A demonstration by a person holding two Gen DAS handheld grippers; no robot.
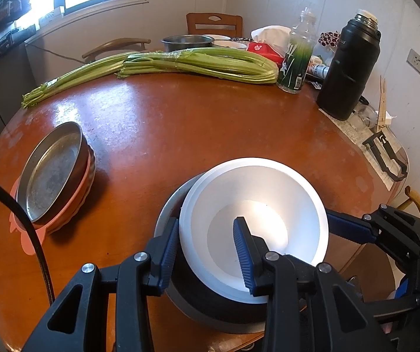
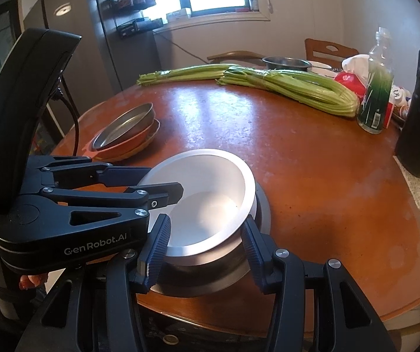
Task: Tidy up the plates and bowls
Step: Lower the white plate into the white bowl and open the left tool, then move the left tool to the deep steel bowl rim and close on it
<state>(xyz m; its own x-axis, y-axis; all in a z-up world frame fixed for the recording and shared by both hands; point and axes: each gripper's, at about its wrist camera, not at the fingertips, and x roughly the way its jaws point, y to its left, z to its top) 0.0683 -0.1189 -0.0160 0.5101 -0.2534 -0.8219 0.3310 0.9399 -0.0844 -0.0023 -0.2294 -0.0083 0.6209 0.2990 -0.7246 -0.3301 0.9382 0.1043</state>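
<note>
A white bowl [image 1: 254, 223] sits tilted inside a grey metal bowl [image 1: 168, 211] at the table's near edge. My left gripper [image 1: 207, 249] straddles the white bowl's near rim, one finger inside and one outside, with a gap at the rim. It also shows in the right wrist view [image 2: 157, 184] over the white bowl [image 2: 207, 202]. My right gripper [image 2: 205, 243] is open, its fingers on either side of the stacked bowls. A steel plate [image 1: 54, 170] rests on orange plates [image 1: 86, 182] at the left.
Celery bunches [image 1: 198, 64] lie across the far table. A green bottle [image 1: 296, 61], black thermos [image 1: 347, 67], tissue pack [image 1: 264, 50] and steel pot [image 1: 187, 42] stand at the back right. Papers and a black clip [image 1: 386, 158] lie at the right edge.
</note>
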